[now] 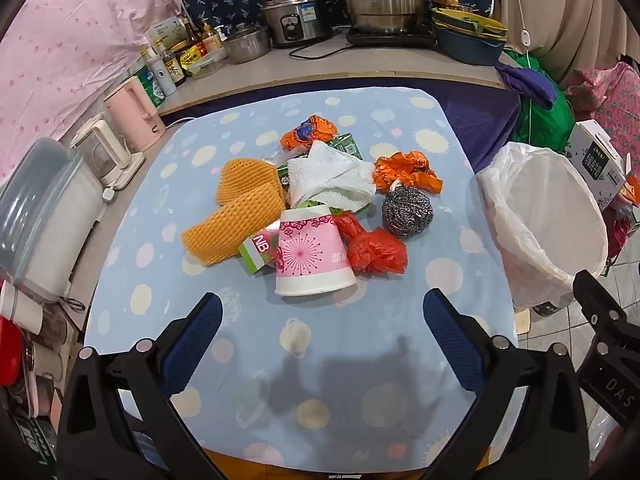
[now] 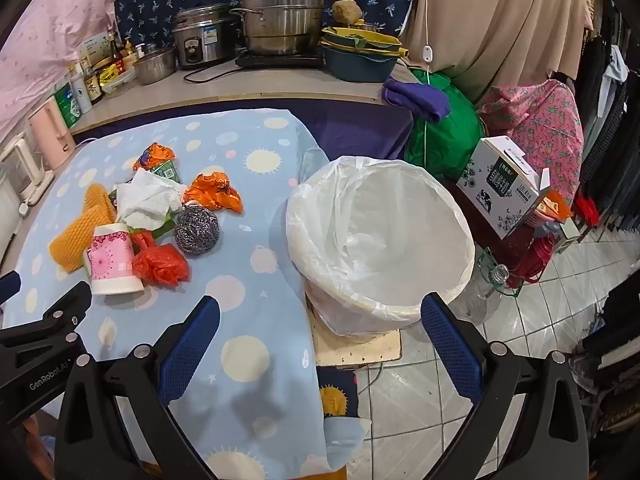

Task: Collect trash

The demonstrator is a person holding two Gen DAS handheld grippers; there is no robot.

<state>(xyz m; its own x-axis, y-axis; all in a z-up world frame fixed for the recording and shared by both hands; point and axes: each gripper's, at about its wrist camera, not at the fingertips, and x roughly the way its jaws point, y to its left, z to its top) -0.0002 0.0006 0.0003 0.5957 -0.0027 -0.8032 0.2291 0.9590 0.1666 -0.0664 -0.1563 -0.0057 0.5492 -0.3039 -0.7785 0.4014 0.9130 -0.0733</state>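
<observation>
A trash pile lies mid-table on the blue cloth (image 1: pixel 360 360): an upturned pink paper cup (image 1: pixel 310 252), orange foam netting (image 1: pixel 236 212), a white paper towel (image 1: pixel 328 178), a steel scourer (image 1: pixel 407 210), a red plastic bag (image 1: pixel 374 250) and orange wrappers (image 1: pixel 406 172). My left gripper (image 1: pixel 322 312) is open and empty, just short of the cup. My right gripper (image 2: pixel 320 314) is open and empty, over the table's right edge, in front of the white-lined bin (image 2: pixel 380 240). The cup (image 2: pixel 112 258) and scourer (image 2: pixel 197 230) lie to its left.
A counter behind holds steel pots (image 1: pixel 380 0), a rice cooker (image 1: pixel 296 14), bottles and bowls. Kettles (image 1: pixel 136 114) stand along the left edge. A carton box (image 2: pixel 500 184), a green bag (image 2: pixel 444 144) and a plastic bottle (image 2: pixel 484 292) crowd the tiled floor by the bin.
</observation>
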